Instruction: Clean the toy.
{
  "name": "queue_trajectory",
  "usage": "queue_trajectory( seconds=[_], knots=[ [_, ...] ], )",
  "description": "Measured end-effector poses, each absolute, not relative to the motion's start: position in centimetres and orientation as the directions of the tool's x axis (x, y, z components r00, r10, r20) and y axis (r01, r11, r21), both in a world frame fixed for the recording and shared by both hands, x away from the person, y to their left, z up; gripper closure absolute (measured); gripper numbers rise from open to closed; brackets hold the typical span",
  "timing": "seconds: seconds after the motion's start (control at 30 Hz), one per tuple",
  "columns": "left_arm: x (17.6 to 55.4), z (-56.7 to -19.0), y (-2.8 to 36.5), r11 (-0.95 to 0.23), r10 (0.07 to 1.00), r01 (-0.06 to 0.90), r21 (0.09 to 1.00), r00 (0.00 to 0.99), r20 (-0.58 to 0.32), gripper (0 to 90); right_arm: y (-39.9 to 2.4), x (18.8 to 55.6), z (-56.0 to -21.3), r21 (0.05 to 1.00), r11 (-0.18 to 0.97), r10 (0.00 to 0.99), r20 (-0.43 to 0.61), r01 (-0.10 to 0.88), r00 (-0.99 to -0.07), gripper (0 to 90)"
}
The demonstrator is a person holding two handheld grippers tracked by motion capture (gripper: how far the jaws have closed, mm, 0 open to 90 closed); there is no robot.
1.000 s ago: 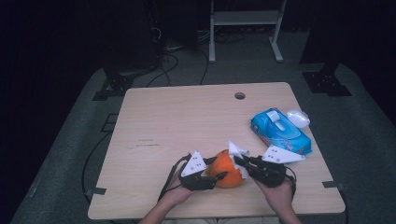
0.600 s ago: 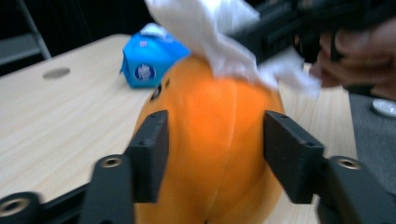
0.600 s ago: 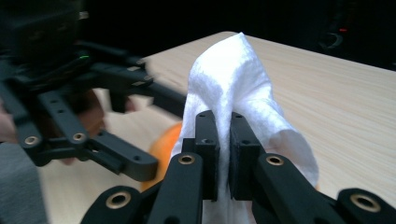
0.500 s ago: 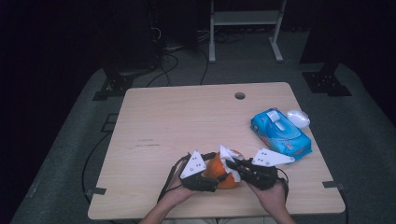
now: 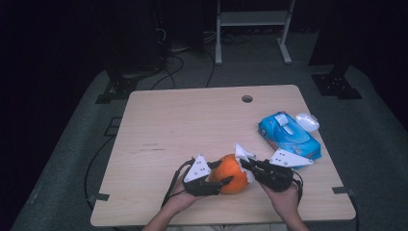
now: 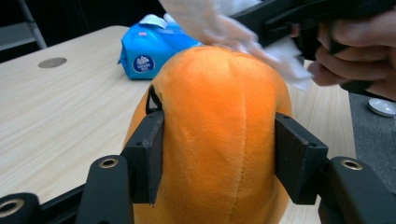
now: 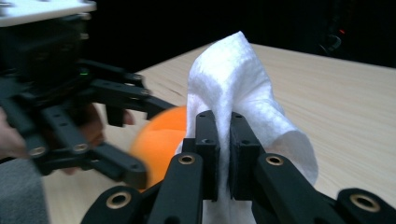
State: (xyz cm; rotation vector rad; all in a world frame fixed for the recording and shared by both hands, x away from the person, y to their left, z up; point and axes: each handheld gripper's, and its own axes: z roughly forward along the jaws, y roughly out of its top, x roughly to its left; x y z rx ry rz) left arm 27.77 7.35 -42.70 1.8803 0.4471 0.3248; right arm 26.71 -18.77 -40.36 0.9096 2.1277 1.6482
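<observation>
The orange plush toy (image 5: 232, 173) sits on the near edge of the table (image 5: 192, 125), between the two tools. The left tool (image 5: 217, 182) approaches it from the person's left; in the left gripper view its two black pads (image 6: 149, 156) press against opposite flanks of the toy, one pad on each side, with the plush bulging forward between them. The jaws have just been closing, and they now stand partly open around the toy's width — a firm grip, the toy between them.

The right tool (image 5: 246, 166) comes in from the person's right, with its tip at the toy's upper right side. In the right gripper view its jaws are closed almost completely on a white wipe (image 7: 243, 98), with only the thin layer of fabric between the pads. The wipe stands up above the jaws in a loose fold and hangs down behind them. In the left gripper view the wipe (image 6: 219, 28) lies against the top of the toy, touching its upper surface.

A blue wipe pack (image 5: 288, 134) lies on the table's right side, well apart from the toy — its flap is up. A small white lid (image 5: 307, 121) lies just beside the pack's far end.
</observation>
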Motion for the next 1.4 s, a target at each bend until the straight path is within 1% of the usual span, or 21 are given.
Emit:
queue_trajectory(
  seconds=[0.07, 0.13, 0.2, 0.27, 0.33, 0.4, 0.43, 0.5, 0.53, 0.57, 0.63, 0.67, 0.77, 0.8, 0.83, 0.97, 1.03, 1.13, 1.2, 1.33, 1.4],
  knots=[
    [27.6, -42.3, 7.6, -0.305, 0.451, 0.135, 0.943, 0.892, 0.018, 42.9, -18.5, 26.6, -40.1, 0.947, 0.154, 0.632, 0.126, 0.283, -0.764, 83.5],
    [27.5, -42.2, 7.7, -0.303, 0.447, 0.138, 0.943, 0.894, 0.012, 43.6, -18.9, 27.0, -40.5, 0.941, 0.149, 0.638, 0.144, 0.305, -0.757, 83.4],
    [27.5, -42.5, 7.5, -0.307, 0.455, 0.147, 0.940, 0.891, 0.009, 43.2, -19.3, 27.6, -41.6, 0.929, 0.172, 0.665, 0.136, 0.328, -0.735, 83.4],
    [27.5, -42.7, 7.4, -0.317, 0.454, 0.140, 0.938, 0.891, 0.020, 42.3, -19.5, 27.9, -42.4, 0.919, 0.132, 0.665, 0.196, 0.372, -0.721, 83.5],
    [27.6, -42.8, 7.4, -0.314, 0.458, 0.142, 0.939, 0.889, 0.019, 42.0, -19.1, 27.5, -41.8, 0.927, 0.159, 0.667, 0.154, 0.341, -0.729, 83.5],
    [27.7, -43.0, 7.1, -0.303, 0.455, 0.148, 0.941, 0.890, 0.007, 41.8, -18.6, 26.8, -40.8, 0.942, 0.135, 0.623, 0.160, 0.307, -0.766, 83.4],
    [27.6, -43.0, 6.8, -0.312, 0.450, 0.137, 0.940, 0.893, 0.019, 41.1, -18.1, 26.4, -40.4, 0.947, 0.152, 0.608, 0.135, 0.282, -0.782, 83.4],
    [27.5, -43.0, 6.5, -0.318, 0.444, 0.120, 0.940, 0.895, 0.036, 35.4, -17.2, 26.0, -40.2, 0.944, 0.202, 0.598, 0.091, 0.259, -0.797, 83.4],
    [27.6, -43.0, 6.6, -0.311, 0.434, 0.119, 0.943, 0.900, 0.029, 28.4, -17.2, 26.2, -40.6, 0.940, 0.207, 0.599, 0.097, 0.271, -0.795, 83.4],
    [27.7, -43.1, 6.7, -0.315, 0.425, 0.124, 0.941, 0.905, 0.023, 24.3, -17.4, 26.5, -41.0, 0.937, 0.198, 0.600, 0.116, 0.287, -0.791, 83.4],
    [27.9, -43.4, 7.1, -0.325, 0.415, 0.132, 0.936, 0.910, 0.016, 20.0, -18.1, 26.9, -41.4, 0.935, 0.187, 0.623, 0.125, 0.302, -0.772, 83.4],
    [28.0, -43.7, 7.2, -0.332, 0.413, 0.131, 0.934, 0.911, 0.019, 19.9, -18.6, 27.2, -41.5, 0.934, 0.176, 0.637, 0.133, 0.312, -0.759, 83.2],
    [28.3, -44.1, 6.9, -0.343, 0.418, 0.139, 0.929, 0.908, 0.019, 21.5, -19.2, 27.4, -41.6, 0.931, 0.156, 0.653, 0.154, 0.331, -0.741, 83.2],
    [28.3, -44.1, 6.9, -0.343, 0.418, 0.139, 0.929, 0.908, 0.019, 25.9, -19.0, 27.3, -41.5, 0.931, 0.161, 0.654, 0.149, 0.329, -0.742, 83.2],
    [28.0, -44.0, 6.8, -0.361, 0.426, 0.114, 0.926, 0.903, 0.055, 33.0, -18.6, 27.1, -41.4, 0.933, 0.168, 0.651, 0.139, 0.320, -0.746, 83.2],
    [27.5, -43.1, 6.9, -0.364, 0.449, 0.084, 0.928, 0.889, 0.095, 45.2, -18.0, 26.5, -40.8, 0.941, 0.177, 0.631, 0.118, 0.290, -0.767, 83.3],
    [27.4, -42.8, 7.1, -0.364, 0.459, 0.076, 0.928, 0.882, 0.108, 46.9, -18.1, 26.5, -40.5, 0.946, 0.176, 0.630, 0.105, 0.273, -0.770, 83.3],
    [27.4, -42.4, 7.1, -0.364, 0.485, 0.071, 0.929, 0.866, 0.123, 48.6, -18.5, 26.9, -40.9, 0.939, 0.176, 0.648, 0.115, 0.295, -0.753, 83.3],
    [27.6, -42.5, 7.2, -0.362, 0.489, 0.090, 0.928, 0.866, 0.107, 48.2, -18.4, 26.9, -41.2, 0.937, 0.164, 0.642, 0.137, 0.310, -0.754, 83.3],
    [27.5, -42.9, 6.9, -0.365, 0.455, 0.102, 0.925, 0.887, 0.082, 44.6, -17.0, 26.3, -40.8, 0.938, 0.211, 0.606, 0.096, 0.276, -0.790, 83.3],
    [27.5, -42.9, 6.9, -0.360, 0.430, 0.104, 0.927, 0.900, 0.066, 40.7, -17.1, 26.6, -41.2, 0.930, 0.223, 0.608, 0.101, 0.291, -0.787, 83.4]
  ],
)
